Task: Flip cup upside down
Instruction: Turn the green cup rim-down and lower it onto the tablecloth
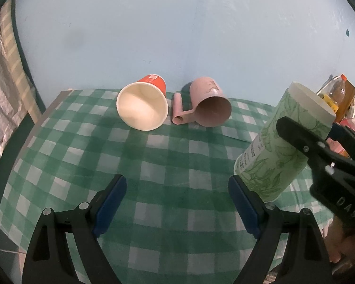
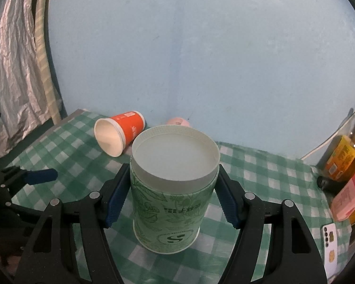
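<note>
A green leaf-patterned paper cup (image 2: 172, 189) is held between the fingers of my right gripper (image 2: 171, 189), base towards the camera, mouth down, close to the checked tablecloth (image 2: 272, 177). In the left wrist view the same cup (image 1: 279, 146) is tilted at the right, with the right gripper's finger (image 1: 295, 137) on it. My left gripper (image 1: 177, 203) is open and empty over the cloth. A red paper cup (image 1: 143, 105) and a pink handled mug (image 1: 208, 106) lie on their sides at the back.
A light blue wall rises right behind the table. Bottles (image 2: 350, 156) and a pink carton (image 2: 350, 196) stand at the right edge, with a phone (image 2: 330, 243) in front. A curtain (image 2: 14, 71) hangs at the left. The left gripper's blue pad (image 2: 41, 175) shows at the left.
</note>
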